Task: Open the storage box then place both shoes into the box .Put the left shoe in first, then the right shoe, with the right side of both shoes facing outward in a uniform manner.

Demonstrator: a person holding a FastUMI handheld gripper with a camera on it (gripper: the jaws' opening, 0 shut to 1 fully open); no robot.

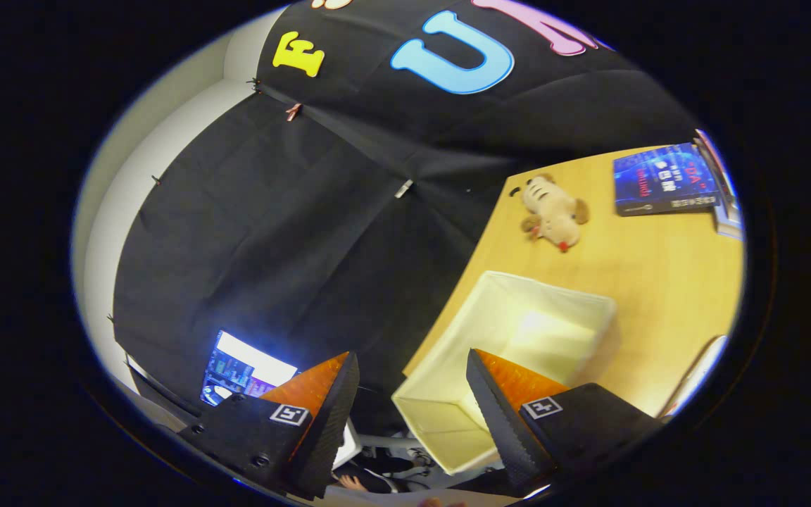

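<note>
Fingers point(412, 415) spread wide, gripping nothing, touching nothing, tilted in the air. Storage box point(518, 352) open and empty, just ahead of the right finger, sitting at the left edge of the wooden desk point(659, 282), long axis running from near-left to far-right. Plush toy point(553, 211) and books point(666, 179) farther on desk. Lit screen point(243, 370) beyond left finger.
</note>
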